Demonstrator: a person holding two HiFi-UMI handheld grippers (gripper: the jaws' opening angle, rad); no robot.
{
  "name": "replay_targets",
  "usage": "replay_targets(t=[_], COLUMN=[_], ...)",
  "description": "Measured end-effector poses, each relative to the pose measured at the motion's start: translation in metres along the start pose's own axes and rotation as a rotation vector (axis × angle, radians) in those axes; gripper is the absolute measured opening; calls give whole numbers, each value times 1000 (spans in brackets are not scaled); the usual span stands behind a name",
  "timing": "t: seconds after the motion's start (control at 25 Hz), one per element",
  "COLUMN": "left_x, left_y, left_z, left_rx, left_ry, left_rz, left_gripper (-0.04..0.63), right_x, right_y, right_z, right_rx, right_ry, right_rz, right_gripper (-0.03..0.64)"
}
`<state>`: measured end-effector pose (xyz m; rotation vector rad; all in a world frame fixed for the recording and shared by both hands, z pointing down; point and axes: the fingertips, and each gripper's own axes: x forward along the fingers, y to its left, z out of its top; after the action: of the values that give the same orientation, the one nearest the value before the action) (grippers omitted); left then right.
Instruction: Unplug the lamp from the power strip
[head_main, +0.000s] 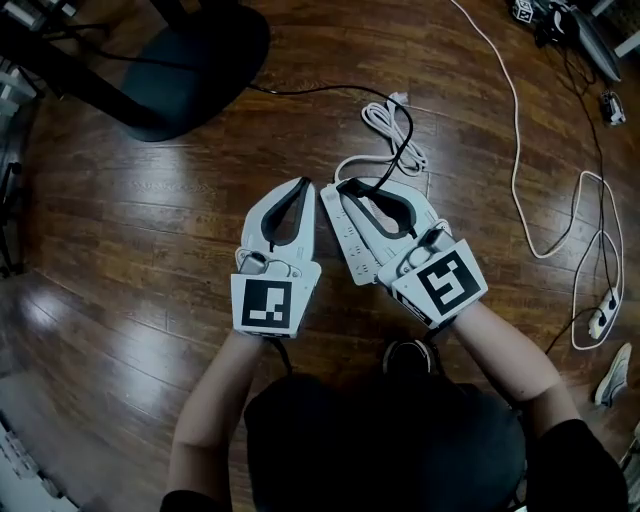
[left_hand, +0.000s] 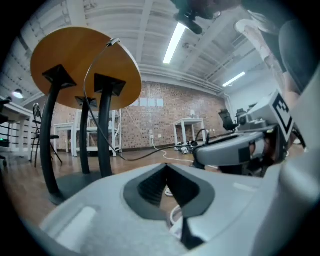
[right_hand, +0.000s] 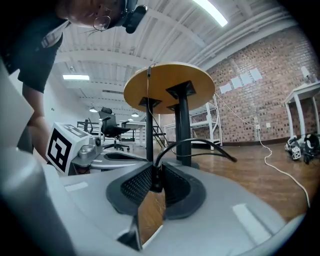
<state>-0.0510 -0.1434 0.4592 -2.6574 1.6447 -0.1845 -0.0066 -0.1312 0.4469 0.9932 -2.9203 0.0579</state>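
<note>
Your right gripper (head_main: 347, 186) is pinching the lamp's black plug (right_hand: 156, 181) between its jaw tips. It hangs over the far end of the white power strip (head_main: 345, 240), and the plug shows no strip attached to it in the right gripper view. The black cord (right_hand: 195, 141) arcs up out of those jaws and runs away from the power strip, to its far left, toward the round table (head_main: 200, 55).

Your left gripper (head_main: 302, 183) has its jaw tips pressed together with nothing between them. It hovers just left of the power strip, side by side with the right gripper and pointing the same way.

The power strip lies flat on the wooden floor (head_main: 150, 200), partly covered by your right gripper. The strip's own white cable sits in a coiled bundle (head_main: 392, 128) just beyond its far end. No view shows the lamp itself, only its cord climbing over the table's edge.
</note>
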Motion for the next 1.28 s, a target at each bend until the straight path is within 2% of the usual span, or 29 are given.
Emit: replay_targets(t=[0.12, 0.24, 0.36, 0.52, 0.76, 0.96, 1.16, 1.28], left_x=[-9, -18, -29, -39, -42, -41, -39, -39], left_y=[0, 3, 10, 8, 3, 7, -6, -5], left_z=[29, 49, 57, 57, 55, 54, 52, 52], left_rx=[28, 9, -21, 19, 49, 8, 55, 57], left_ry=[-41, -76, -98, -88, -81, -92, -69, -68], left_rz=[-25, -19, 28, 36, 26, 47, 9, 12], left_gripper=[2, 2, 2, 2, 2, 2, 2, 2], right_x=[-5, -11, -12, -14, -13, -12, -11, -11], right_y=[-3, -9, -9, -9, -8, -5, -2, -1], right_z=[25, 40, 58, 67, 57, 42, 37, 29], right_rx=[-3, 19, 0, -12, 1, 52, 68, 70], right_ry=[-40, -78, -101, -110, -96, -71, -46, -27], right_rz=[-6, -34, -42, -65, -65, -64, -33, -27], right_gripper=[57, 57, 57, 57, 56, 55, 55, 55])
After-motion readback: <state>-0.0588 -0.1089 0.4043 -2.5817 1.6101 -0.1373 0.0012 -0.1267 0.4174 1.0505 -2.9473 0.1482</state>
